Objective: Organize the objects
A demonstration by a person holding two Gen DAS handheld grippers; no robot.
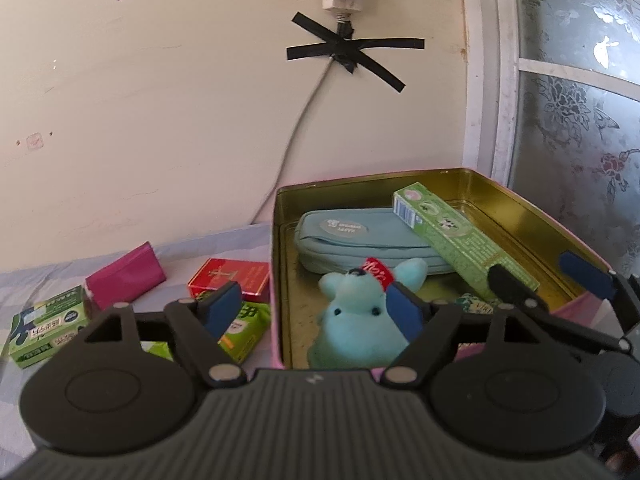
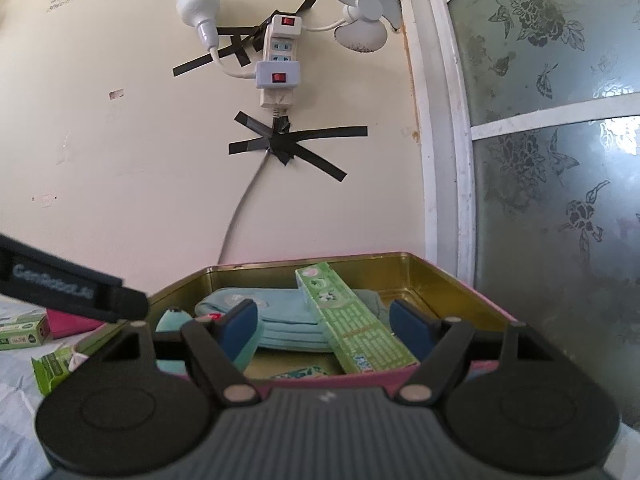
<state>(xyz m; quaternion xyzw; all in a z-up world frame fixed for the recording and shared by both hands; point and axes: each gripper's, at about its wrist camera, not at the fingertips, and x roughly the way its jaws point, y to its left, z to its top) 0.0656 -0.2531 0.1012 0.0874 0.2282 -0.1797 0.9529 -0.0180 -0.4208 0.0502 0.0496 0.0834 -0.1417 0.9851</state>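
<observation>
Holding nothing, both wide-open grippers, left gripper (image 1: 316,308) and right gripper (image 2: 322,322), face one tin (image 1: 472,200) containing one plush (image 1: 360,316).

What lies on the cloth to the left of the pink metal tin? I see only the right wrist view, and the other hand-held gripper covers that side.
Observer: A red rectangular cardboard box lies flat there, close beside the left wall of the pink metal tin.
Operator: And what is the light blue thing, half hidden in the tin?
Observer: It is a light blue plush toy with small black eyes and a red tag. It lies inside the tin, in front of the light blue fabric pencil case.
</observation>
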